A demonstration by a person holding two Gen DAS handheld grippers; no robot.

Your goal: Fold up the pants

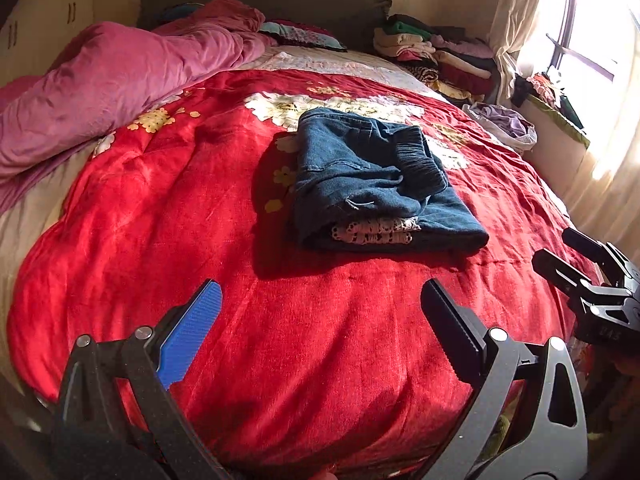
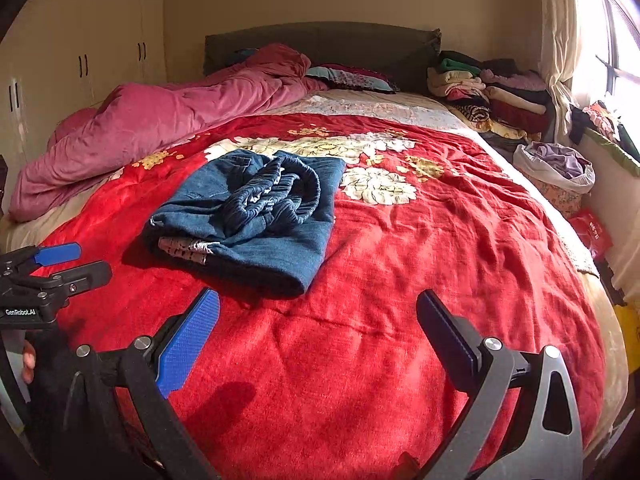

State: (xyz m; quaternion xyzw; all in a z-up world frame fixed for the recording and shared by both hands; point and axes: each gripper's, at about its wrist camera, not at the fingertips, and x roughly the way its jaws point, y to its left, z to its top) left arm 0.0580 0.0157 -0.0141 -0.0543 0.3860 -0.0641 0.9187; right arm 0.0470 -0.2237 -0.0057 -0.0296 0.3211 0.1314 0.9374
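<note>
The blue denim pants [image 1: 372, 184] lie folded into a compact bundle on the red floral blanket [image 1: 200, 220], elastic waistband on top and a patterned lining showing at the near edge. They also show in the right wrist view [image 2: 256, 216]. My left gripper [image 1: 320, 300] is open and empty, held back from the near side of the pants. My right gripper [image 2: 318, 312] is open and empty, near the pants' front right corner. The right gripper shows at the right edge of the left wrist view [image 1: 560, 248]; the left gripper shows at the left edge of the right wrist view [image 2: 80, 260].
A pink duvet [image 1: 120, 76] is bunched along the bed's left side. Stacks of folded clothes [image 1: 436, 52] sit at the far right by the headboard. A bag of laundry [image 2: 556, 168] stands beside the bed under the window. Wardrobes [image 2: 80, 52] line the left wall.
</note>
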